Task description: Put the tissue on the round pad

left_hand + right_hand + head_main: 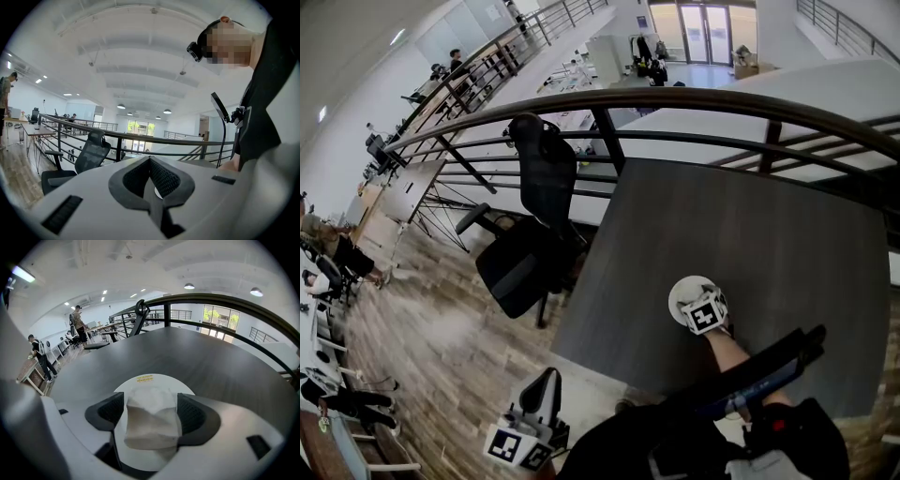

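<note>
Right gripper [153, 409] pinches the tissue [152, 427] just over the round pad [158, 380]; lower it centred, then let go; left gripper [151, 182] closed, empty

Head view overhead; gripper views low, forward.
</note>
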Demonstrator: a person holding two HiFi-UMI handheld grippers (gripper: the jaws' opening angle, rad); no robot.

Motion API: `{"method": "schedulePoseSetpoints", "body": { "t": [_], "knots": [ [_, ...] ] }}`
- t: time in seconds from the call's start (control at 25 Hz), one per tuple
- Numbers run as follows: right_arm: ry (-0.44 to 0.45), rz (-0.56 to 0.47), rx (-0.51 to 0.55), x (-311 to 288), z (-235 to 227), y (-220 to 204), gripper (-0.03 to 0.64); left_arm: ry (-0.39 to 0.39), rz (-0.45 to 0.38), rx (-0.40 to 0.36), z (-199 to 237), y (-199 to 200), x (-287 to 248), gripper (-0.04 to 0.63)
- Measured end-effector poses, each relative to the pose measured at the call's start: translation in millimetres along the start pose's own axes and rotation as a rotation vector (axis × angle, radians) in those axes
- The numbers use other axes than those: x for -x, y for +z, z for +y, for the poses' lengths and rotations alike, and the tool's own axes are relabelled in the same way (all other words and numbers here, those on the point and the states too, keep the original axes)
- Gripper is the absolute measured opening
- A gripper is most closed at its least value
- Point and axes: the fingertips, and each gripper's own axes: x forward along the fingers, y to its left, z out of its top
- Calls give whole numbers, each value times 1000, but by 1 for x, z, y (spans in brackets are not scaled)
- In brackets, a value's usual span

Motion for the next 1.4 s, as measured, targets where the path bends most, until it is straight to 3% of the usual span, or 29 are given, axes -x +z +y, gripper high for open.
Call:
{"method": "schedulePoseSetpoints", "body": {
  "t": [0.44, 0.6, 0.64, 0.92, 1.0, 1.4],
  "knots": [
    [-54, -150, -12, 45, 9, 43, 336, -75, -18, 4, 0, -1, -2, 3],
    [-79, -284, -60, 88, 17, 68, 326, -127, -34, 11, -6, 3, 4, 3],
    [-96, -321, -68, 98, 18, 73, 263, -143, -41, 16, -8, 4, 5, 3],
    [-70, -481, -71, 153, 61, 93, 160, -211, -47, 4, 4, -7, 21, 3],
    [-75, -511, -60, 171, 73, 99, 90, -233, -48, 10, 8, -8, 26, 3],
    [-113, -588, -97, 224, 121, 87, 2, -360, -77, 27, 14, -14, 46, 3]
  ]
}}
